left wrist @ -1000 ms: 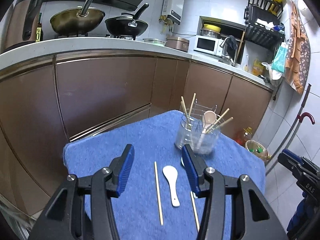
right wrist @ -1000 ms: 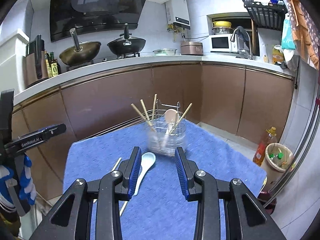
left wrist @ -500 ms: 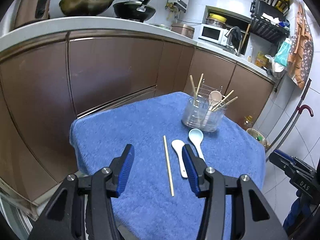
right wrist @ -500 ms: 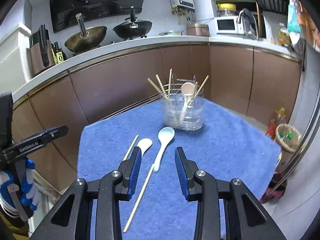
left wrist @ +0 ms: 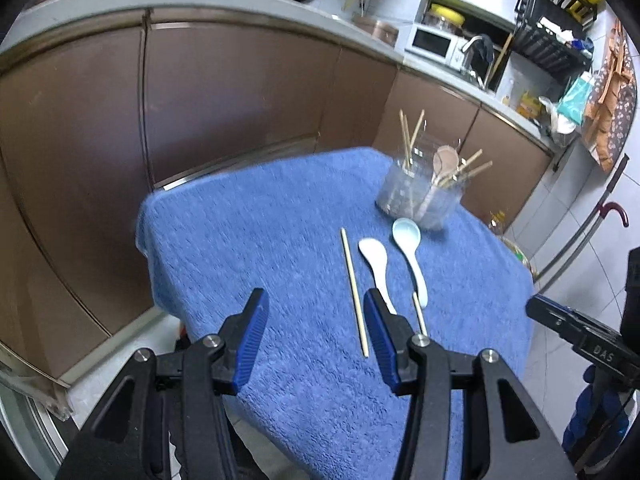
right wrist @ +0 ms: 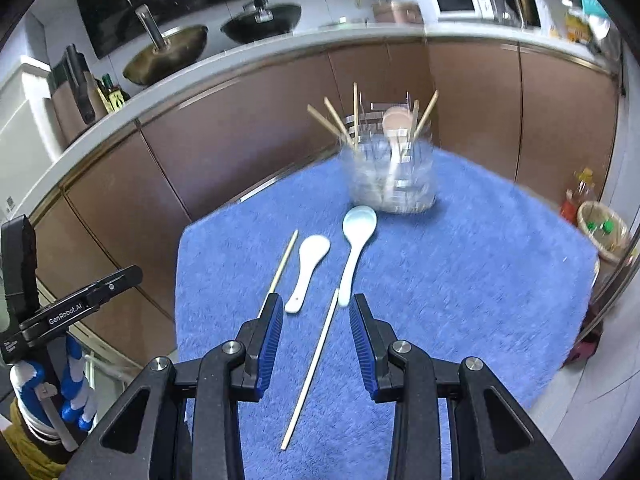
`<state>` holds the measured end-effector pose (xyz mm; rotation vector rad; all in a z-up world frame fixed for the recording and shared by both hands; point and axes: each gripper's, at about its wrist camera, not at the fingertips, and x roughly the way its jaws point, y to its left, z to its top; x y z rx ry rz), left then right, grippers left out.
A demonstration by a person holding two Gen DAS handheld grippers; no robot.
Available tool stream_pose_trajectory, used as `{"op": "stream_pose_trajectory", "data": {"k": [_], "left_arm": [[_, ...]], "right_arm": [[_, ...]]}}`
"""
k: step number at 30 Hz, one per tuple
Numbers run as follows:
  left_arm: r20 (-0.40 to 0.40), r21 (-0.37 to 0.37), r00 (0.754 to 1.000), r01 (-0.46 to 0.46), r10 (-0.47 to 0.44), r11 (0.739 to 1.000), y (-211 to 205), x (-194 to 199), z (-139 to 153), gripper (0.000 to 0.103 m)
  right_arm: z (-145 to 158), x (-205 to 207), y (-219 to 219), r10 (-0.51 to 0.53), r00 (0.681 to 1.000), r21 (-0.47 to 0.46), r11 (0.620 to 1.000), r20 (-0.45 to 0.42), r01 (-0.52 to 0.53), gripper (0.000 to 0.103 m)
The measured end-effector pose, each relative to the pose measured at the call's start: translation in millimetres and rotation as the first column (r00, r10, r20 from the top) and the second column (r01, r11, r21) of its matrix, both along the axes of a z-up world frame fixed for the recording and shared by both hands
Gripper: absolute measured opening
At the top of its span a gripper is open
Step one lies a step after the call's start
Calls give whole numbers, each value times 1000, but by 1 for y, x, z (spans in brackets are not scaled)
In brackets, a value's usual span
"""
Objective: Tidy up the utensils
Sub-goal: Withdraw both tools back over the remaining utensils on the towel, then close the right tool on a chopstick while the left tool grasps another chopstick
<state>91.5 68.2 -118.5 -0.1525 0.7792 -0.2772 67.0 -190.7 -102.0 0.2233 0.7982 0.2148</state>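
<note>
Both tongs spread and empty — right tongs [right wrist: 313, 338] must straddle the loose chopstick [right wrist: 311, 368], holder [right wrist: 390, 176] beyond; left tongs [left wrist: 314, 330] idle.

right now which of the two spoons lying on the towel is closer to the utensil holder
The pale blue spoon: its bowl lies almost against the base of the clear holder. The shorter white spoon lies to its left, farther back from the holder.

I count two loose chopsticks [right wrist: 310, 368] [right wrist: 283, 260], one white spoon [right wrist: 307, 266] and one pale blue spoon [right wrist: 354, 243]. One clear holder [right wrist: 391, 174] carries one wooden spoon [right wrist: 396, 121]. I make out about five chopsticks [right wrist: 338, 122] in it, blurred.
</note>
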Motion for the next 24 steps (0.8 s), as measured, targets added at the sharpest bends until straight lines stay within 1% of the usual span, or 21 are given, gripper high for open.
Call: {"op": "stream_pose_trajectory", "data": {"k": [5,9,12,14,17,20,24], "left_arm": [[-103,-15,994,42,-43,999,-7,22,-25,47],[-186,-49,978,87,-94,995,-17,46,-43,47],[-224,-28,968,113,-116,993,-31,65,-51,47],[-249,-32,958,135,-139,990,-40,77,-55,46],[-284,-31,947,148,-151,988,-50,97,-62,46],[-315,-25,936,158,-157,987,-59,117,-67,43],[-341,-6,925,177,-169,984,-70,135,-71,42]], "right_arm": [[-24,20,-1,12,995,31,999,-99,-9,32],[-44,43,4,48,981,35,999,-187,-42,32],[-59,59,11,74,968,29,997,-242,-68,30],[-70,72,16,89,956,13,996,-279,-89,29],[-82,85,20,102,943,8,994,-315,-105,27],[-87,93,21,113,938,11,993,-329,-116,26],[-94,100,24,127,927,5,991,-353,-134,26]]}}
